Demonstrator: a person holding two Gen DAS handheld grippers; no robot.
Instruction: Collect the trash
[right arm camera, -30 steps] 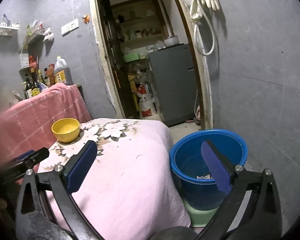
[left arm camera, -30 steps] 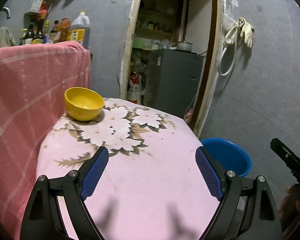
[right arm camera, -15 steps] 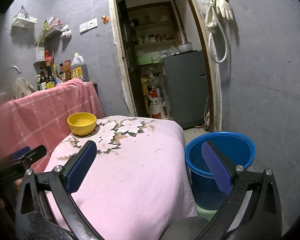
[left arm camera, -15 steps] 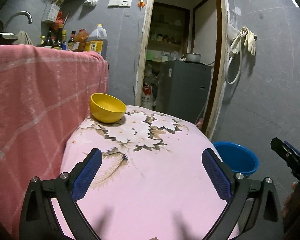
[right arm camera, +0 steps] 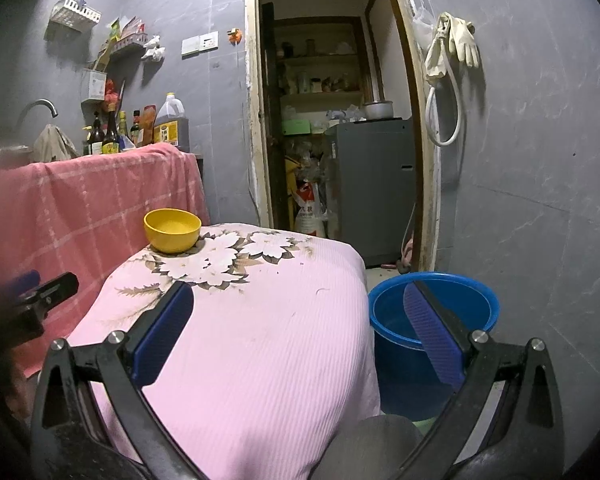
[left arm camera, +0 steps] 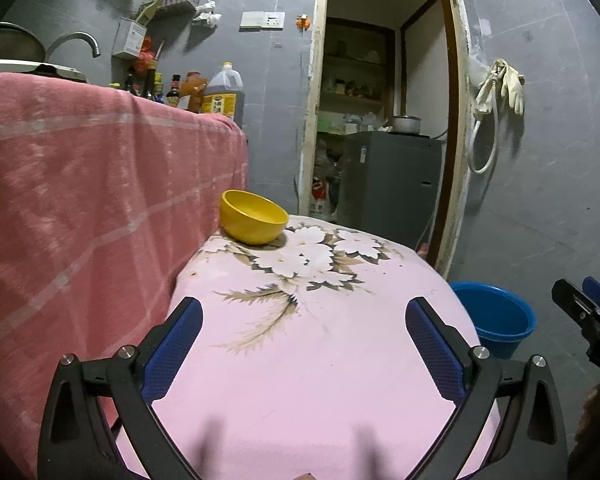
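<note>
The left gripper [left arm camera: 302, 354] holds its blue fingers [left arm camera: 172, 354] wide apart and empty above the pink flowered cloth [left arm camera: 324, 360] on the counter, wider than a second ago; the right gripper [right arm camera: 300, 340] is open and empty too. Both now sit farther back from the yellow bowl [left arm camera: 253, 222] at the far edge. No trash shows on the cloth, so the collecting looks finished, with the blue bucket [right arm camera: 434, 312] on the floor just right of the counter.

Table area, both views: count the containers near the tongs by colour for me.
Yellow: 1, the bowl on the flowered pink cloth
Blue: 1, the bucket on the floor beside it
Total: 2
</note>
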